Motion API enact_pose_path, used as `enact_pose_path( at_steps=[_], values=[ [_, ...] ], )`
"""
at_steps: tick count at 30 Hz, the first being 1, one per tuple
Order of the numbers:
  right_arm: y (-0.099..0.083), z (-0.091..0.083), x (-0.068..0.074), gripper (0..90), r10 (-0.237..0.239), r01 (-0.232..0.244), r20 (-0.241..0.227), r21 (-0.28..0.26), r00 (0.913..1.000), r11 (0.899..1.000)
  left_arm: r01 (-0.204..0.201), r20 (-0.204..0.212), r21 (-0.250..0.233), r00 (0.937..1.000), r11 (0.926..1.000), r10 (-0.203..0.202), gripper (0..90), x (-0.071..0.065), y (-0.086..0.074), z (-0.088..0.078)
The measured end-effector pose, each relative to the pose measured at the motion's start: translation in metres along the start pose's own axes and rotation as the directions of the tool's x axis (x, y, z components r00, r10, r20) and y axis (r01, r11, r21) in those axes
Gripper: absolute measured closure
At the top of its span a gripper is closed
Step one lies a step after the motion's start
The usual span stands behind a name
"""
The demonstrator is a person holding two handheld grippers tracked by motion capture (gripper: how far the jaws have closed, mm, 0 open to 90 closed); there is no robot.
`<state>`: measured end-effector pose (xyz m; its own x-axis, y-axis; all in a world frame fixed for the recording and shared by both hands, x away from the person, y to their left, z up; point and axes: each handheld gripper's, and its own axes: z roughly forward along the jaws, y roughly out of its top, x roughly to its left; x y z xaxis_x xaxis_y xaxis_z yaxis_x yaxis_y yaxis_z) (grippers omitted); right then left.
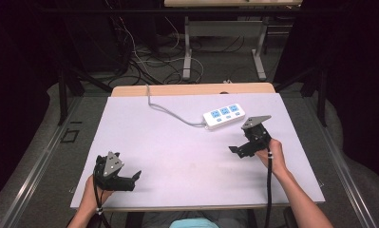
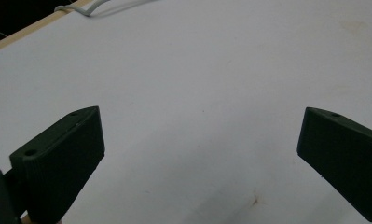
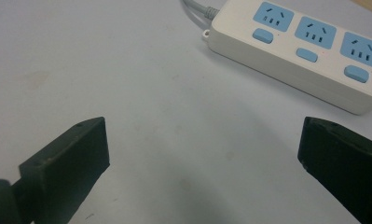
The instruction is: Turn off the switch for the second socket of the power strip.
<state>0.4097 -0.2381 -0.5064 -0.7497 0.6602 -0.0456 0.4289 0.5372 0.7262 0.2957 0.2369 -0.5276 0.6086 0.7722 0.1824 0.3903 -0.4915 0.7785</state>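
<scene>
Two wide-spread claws, left claw [image 2: 200, 154] and right claw [image 3: 202, 158], both empty.

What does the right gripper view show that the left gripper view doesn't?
Right gripper view: the white power strip with three blue sockets and three blue switches, ahead of the open right tool. Left gripper view: the table's wooden edge and a stretch of grey cable, past the open left tool. Both: two black jaws spread wide, nothing held, over the pale table top.

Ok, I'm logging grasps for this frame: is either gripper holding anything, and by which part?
Nothing is held. The left gripper and the right gripper both have open jaws over the bare table.
</scene>
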Motion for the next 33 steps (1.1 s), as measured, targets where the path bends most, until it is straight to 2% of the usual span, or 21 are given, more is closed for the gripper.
enact_pose_path(
  at_steps=[4,5,9,12,14,18,19,21,26,29,30,33],
  values=[
    [0.003,0.004,-0.006,1.5,0.002,-0.002,-0.008,0.025,1.0000,1.000,-0.003,0.001,0.003,1.0000,1.0000,0.003,0.4,0.000,0.000,0.000],
    [0.004,0.007,-0.007,1.6,0.003,-0.003,-0.004,0.009,1.0000,1.000,-0.009,-0.007,0.003,0.9999,1.0000,0.009,0.5,0.000,0.000,0.000],
    [0.006,0.011,-0.011,1.6,0.023,-0.023,-0.001,0.009,0.9997,1.000,-0.007,-0.005,0.007,1.0000,1.0000,0.007,0.4,0.000,-0.001,-0.001],
    [0.008,0.013,-0.016,1.7,0.018,-0.018,0.009,-0.003,0.9998,1.000,-0.012,0.001,0.005,0.9999,0.9999,0.012,0.5,0.000,0.000,-0.001],
    [0.009,0.014,-0.019,1.7,0.027,-0.027,-0.004,0.001,0.9996,1.000,-0.011,0.000,0.009,0.9999,0.9999,0.011,0.5,-0.001,0.000,0.000],
    [0.011,0.021,-0.025,1.7,0.040,-0.040,0.006,0.007,0.9992,0.999,-0.023,-0.001,0.012,0.9997,0.9997,0.023,0.8,-0.001,0.000,0.000],
    [0.012,0.021,-0.027,1.8,0.045,-0.045,0.006,0.011,0.9990,0.999,-0.011,0.002,0.005,0.9999,0.9999,0.011,0.7,-0.002,0.000,0.000],
    [0.013,0.022,-0.029,1.7,0.056,-0.056,0.006,0.005,0.9984,0.998,-0.018,-0.006,0.005,0.9998,0.9998,0.018,0.7,-0.001,0.000,0.000],
    [0.016,0.023,-0.037,1.8,0.063,-0.063,0.011,-0.013,0.9980,0.998,-0.008,0.000,0.010,1.0000,0.9999,0.008,0.8,0.000,-0.001,0.000],
    [0.016,0.026,-0.040,1.6,0.070,-0.070,0.006,-0.003,0.9975,0.998,-0.023,-0.006,0.015,0.9997,0.9996,0.023,0.7,0.001,0.000,0.000],
    [0.016,0.026,-0.041,1.7,0.076,-0.076,0.007,-0.003,0.9971,0.997,-0.013,0.007,0.015,0.9999,0.9998,0.013,0.7,0.000,0.000,0.000],
    [0.018,0.027,-0.046,1.7,0.092,-0.092,0.004,-0.007,0.9958,0.996,-0.019,-0.002,0.016,0.9998,0.9997,0.019,0.7,0.000,0.000,0.000]
  ],
)
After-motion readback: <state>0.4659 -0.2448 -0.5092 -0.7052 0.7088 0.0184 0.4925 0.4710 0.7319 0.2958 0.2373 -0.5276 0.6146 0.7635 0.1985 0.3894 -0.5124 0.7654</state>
